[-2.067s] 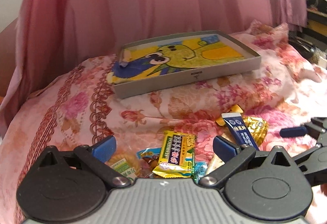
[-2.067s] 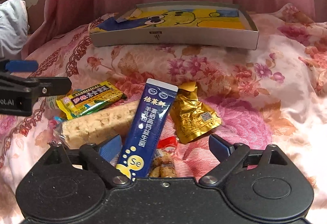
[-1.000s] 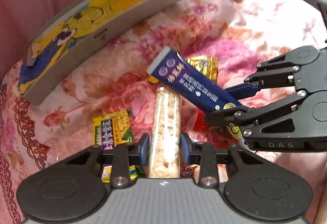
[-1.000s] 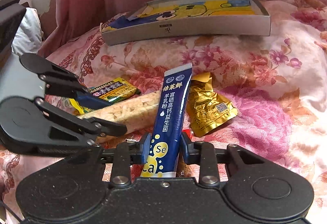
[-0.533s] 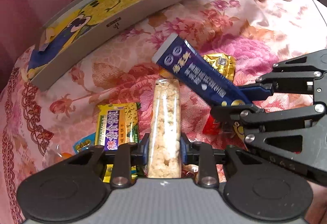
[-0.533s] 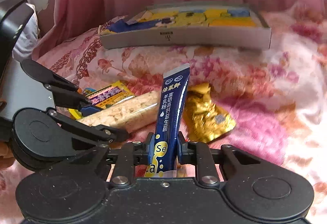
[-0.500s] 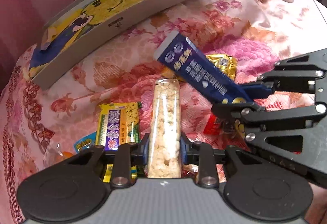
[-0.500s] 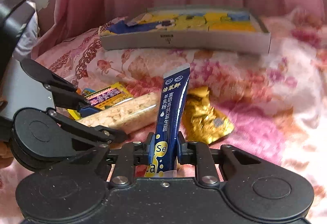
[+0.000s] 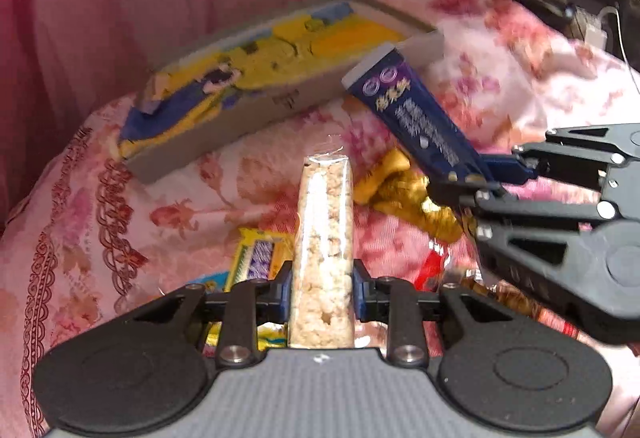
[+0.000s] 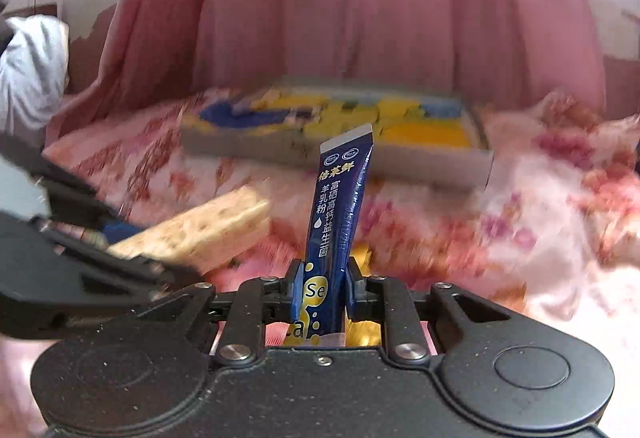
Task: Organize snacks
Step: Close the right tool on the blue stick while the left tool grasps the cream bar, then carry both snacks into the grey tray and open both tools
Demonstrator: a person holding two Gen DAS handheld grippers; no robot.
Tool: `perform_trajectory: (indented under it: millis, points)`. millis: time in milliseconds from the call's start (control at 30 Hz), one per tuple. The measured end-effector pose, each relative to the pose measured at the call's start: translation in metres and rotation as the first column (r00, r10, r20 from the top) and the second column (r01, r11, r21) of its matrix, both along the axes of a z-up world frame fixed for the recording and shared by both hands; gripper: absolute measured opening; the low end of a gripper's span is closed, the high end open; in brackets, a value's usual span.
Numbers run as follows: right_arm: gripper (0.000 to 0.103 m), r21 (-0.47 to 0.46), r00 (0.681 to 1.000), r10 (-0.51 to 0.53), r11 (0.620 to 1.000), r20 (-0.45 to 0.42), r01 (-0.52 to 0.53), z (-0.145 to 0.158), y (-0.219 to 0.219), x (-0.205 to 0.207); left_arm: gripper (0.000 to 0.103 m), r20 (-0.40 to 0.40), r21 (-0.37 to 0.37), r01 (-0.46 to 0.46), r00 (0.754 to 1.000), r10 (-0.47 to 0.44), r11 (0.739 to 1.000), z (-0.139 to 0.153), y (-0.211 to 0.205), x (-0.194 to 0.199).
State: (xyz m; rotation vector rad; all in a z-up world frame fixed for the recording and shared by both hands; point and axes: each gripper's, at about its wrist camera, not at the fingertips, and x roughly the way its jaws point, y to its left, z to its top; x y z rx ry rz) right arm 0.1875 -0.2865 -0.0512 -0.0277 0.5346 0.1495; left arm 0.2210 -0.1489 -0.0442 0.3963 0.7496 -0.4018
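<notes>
Lifted clear of the bed since a moment ago, a rice-puff bar [image 9: 322, 238] and blue sachet [image 10: 340, 222] are pinched in the left hand-held gripper [image 9: 320, 296] and right hand-held gripper [image 10: 321, 294], with the tray [image 10: 436, 168] ahead of both.

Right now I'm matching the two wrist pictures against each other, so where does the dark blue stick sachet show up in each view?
Left wrist: the dark blue stick sachet is right of centre, slanting up-left out of the right gripper.
Right wrist: it stands bottom centre, clamped between that gripper's fingers.
Shared landmark: the grey tray with the yellow and blue cartoon on the floral bedding, behind the sachet's top end in both views.
</notes>
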Motion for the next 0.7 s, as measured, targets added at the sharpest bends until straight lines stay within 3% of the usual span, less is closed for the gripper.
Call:
perform_trajectory:
  millis: [267, 533, 567, 700]
  points:
    - [0.021, 0.094, 0.980, -0.074, 0.994, 0.184, 0.058, 0.015, -0.022, 0.036, 0.030, 0.088, -0.087, -0.080, 0.992, 0.088, 0.993, 0.026, 0.015, 0.019]
    - [0.021, 0.199, 0.938, -0.120, 0.978, 0.326, 0.056, 0.045, -0.039, 0.086, 0.031, 0.219, -0.226, -0.156, 0.954, 0.206, 0.962, 0.069, 0.006, 0.083]
    - [0.021, 0.206, 0.932, -0.126, 0.977, 0.340, 0.057, 0.048, -0.042, 0.093, 0.031, 0.157, -0.224, -0.219, 0.954, 0.256, 0.950, 0.071, 0.004, 0.092]
    - [0.021, 0.241, 0.924, -0.151, 0.968, 0.352, 0.066, 0.049, -0.052, 0.123, 0.031, 0.168, -0.290, -0.246, 0.938, 0.303, 0.925, 0.076, -0.010, 0.131]
